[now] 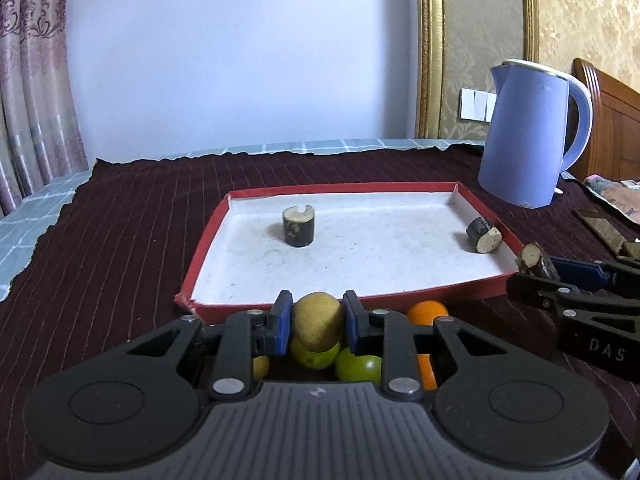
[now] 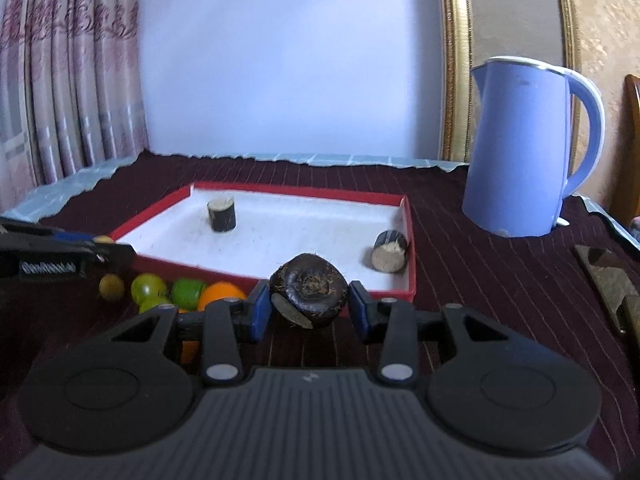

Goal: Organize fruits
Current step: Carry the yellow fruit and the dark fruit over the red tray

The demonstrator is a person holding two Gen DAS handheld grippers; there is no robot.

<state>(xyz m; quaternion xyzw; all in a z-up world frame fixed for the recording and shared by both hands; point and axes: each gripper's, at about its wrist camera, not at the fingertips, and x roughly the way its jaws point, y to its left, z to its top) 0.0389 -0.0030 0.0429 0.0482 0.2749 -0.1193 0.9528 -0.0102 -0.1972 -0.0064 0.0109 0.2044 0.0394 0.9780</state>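
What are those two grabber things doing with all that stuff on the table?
A person is sorting fruit with a gripper in each hand. The left gripper has its fingers closed on a yellowish-brown fruit, lifted above the green fruits and an orange lying in front of the red tray. The right gripper holds a dark round wooden piece. Two wooden pieces already lie in the tray, one upright, one on its side.

Blue kettle (image 2: 520, 152) upright on dark striped cloth (image 1: 120, 220) right of the tray, pink curtain (image 1: 32, 80) far left, gold frame (image 1: 432, 52) and wall switch (image 1: 474, 105) behind kettle.
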